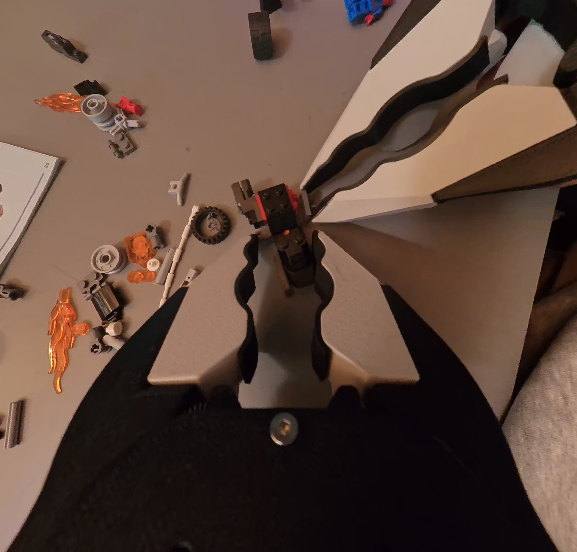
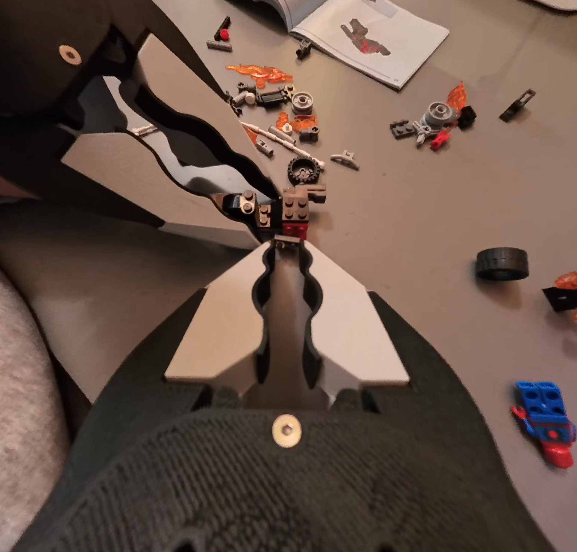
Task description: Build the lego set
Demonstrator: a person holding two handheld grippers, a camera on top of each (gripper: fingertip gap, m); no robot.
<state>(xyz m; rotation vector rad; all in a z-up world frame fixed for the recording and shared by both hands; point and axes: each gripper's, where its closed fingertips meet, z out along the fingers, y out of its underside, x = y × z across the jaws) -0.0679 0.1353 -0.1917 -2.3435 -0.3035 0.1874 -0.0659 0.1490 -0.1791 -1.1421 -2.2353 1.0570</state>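
A small black, red and dark grey lego assembly [image 1: 276, 206] is held between both grippers just above the grey table [image 1: 193, 84]. My left gripper [image 1: 284, 236] is shut on its black tail end, which lies against the right finger. My right gripper [image 2: 288, 243] is shut on a thin grey plate at the red end of the assembly [image 2: 295, 211]. The right gripper [image 1: 307, 204] comes in from the upper right in the left wrist view. The left gripper [image 2: 265, 217] comes in from the upper left in the right wrist view.
Loose parts lie spread on the table: orange flame pieces [image 1: 61, 334], grey wheel hubs [image 1: 107, 259], a small tyre [image 1: 210, 225], a wide black tyre [image 2: 502, 264] and a blue-red minifigure [image 2: 543, 421]. An open instruction booklet [image 2: 374, 34] lies at the back. Grey fabric [image 2: 18, 381] lies beyond the table's near edge. Less than 4 cm separates the two grippers' tips.
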